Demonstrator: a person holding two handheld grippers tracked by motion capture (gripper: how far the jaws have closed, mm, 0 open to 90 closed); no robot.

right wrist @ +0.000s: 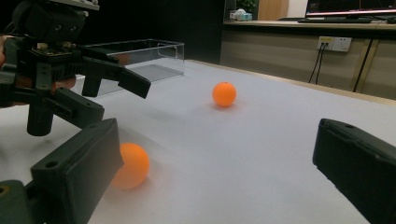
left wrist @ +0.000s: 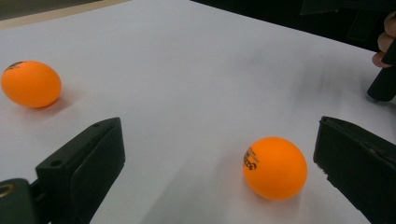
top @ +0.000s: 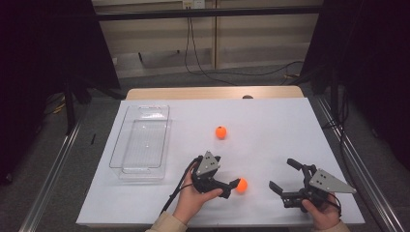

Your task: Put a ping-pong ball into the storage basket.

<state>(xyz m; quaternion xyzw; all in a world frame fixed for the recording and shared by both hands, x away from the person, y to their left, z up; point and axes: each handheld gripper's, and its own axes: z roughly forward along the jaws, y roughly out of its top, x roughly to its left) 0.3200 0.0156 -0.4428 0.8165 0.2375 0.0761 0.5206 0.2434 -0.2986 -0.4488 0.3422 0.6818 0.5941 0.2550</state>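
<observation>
The white table [top: 290, 121] has much bare surface. A clear box [top: 140, 142] sits toward its left edge, at about ten o'clock from the left gripper [top: 231, 186], with its long side running along that edge. The right half of the table is bare up to the far edge, where a wooden strip shows, and the right edge runs beside a metal rail on the floor.

Two orange balls lie on the table, well apart. The near ball [top: 241, 185] rests between the spread jaws of the left gripper; in the left gripper view it lies closer to the right-hand jaw [left wrist: 275, 168], and no jaw touches it. The far ball [top: 221, 132] lies at about twelve o'clock from the near one, in open space near the middle of the table, to the right of the box.

The left hand [top: 193, 198] comes in from the near edge and points its gripper to three o'clock, low over the table. The right hand [top: 321, 210] holds the right gripper [top: 283, 176] near the front right corner, its jaws wide apart around nothing and pointing to about ten o'clock, toward the near ball.
</observation>
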